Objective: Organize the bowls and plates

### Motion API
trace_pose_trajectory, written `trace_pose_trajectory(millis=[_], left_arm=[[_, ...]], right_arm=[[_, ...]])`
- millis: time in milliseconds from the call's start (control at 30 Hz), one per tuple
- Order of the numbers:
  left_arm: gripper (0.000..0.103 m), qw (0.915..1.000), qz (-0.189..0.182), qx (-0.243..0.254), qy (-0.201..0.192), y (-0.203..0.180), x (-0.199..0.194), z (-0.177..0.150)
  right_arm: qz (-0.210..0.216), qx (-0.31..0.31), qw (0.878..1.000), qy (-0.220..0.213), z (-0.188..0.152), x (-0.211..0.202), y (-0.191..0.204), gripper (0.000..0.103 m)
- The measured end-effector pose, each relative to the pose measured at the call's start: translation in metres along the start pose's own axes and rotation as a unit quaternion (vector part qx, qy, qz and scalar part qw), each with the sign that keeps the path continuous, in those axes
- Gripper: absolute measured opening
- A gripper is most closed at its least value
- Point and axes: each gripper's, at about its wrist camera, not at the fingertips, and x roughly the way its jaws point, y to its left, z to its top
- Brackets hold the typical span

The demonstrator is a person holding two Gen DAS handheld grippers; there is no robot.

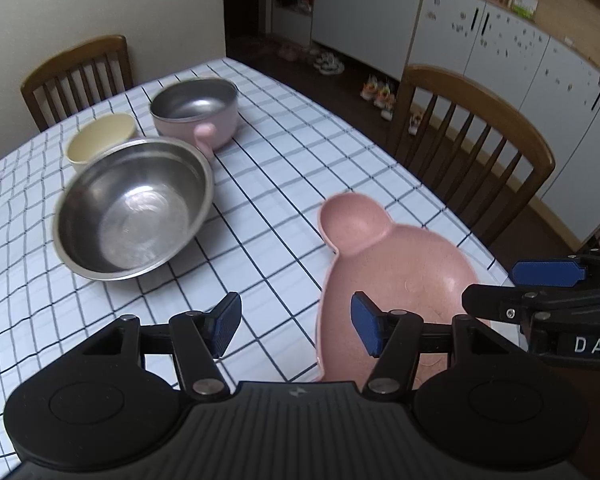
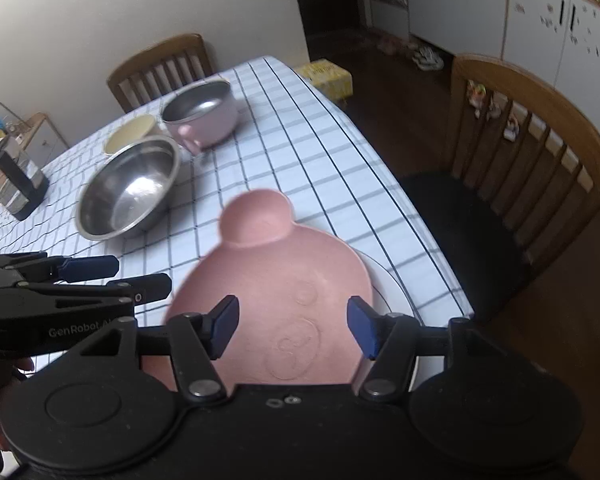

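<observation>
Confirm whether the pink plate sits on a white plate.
Yes: the right wrist view shows a white plate rim under the pink plate.

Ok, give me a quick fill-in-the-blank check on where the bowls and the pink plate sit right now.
1. The pink plate lies on top of a ____ plate.
2. The cream bowl sits just behind the big ____ bowl.
3. The pink bowl has a ____ inside.
4. Both the left claw and the right claw are ____.

Missing words: white; steel; steel; open
</observation>
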Motion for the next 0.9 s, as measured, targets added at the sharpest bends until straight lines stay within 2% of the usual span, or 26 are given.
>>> trace_pose_trajectory(millis=[100,300,500,600,667,767,900], left_arm=[[0.064,0.9998,0.002,-0.005,-0.020,0.008,-0.017,-0.002],[0.064,0.9982,0.006,-0.015,-0.058,0.027,-0.051,-0.007],[0.065,0.9950,0.010,-0.030,-0.095,0.049,-0.085,-0.014],[0.076,0.9914,0.028,-0.042,-0.121,0.061,-0.101,-0.019],[0.077,0.9889,0.037,-0.051,-0.134,0.069,-0.109,-0.021],[0.078,0.9862,0.050,-0.066,-0.143,0.083,-0.114,-0.020],[0.078,0.9817,0.071,-0.080,-0.158,0.102,-0.116,-0.016]], right_arm=[[0.005,-0.013,1.000,-0.017,0.000,-0.012,0.012,0.065],[0.015,-0.033,0.998,-0.048,0.001,-0.031,0.039,0.071],[0.032,-0.060,0.994,-0.084,0.001,-0.047,0.068,0.083],[0.042,-0.076,0.991,-0.104,0.002,-0.054,0.083,0.092],[0.045,-0.089,0.988,-0.116,0.004,-0.057,0.093,0.098],[0.048,-0.110,0.984,-0.129,0.010,-0.058,0.109,0.102],[0.052,-0.139,0.978,-0.147,0.021,-0.053,0.126,0.103]])
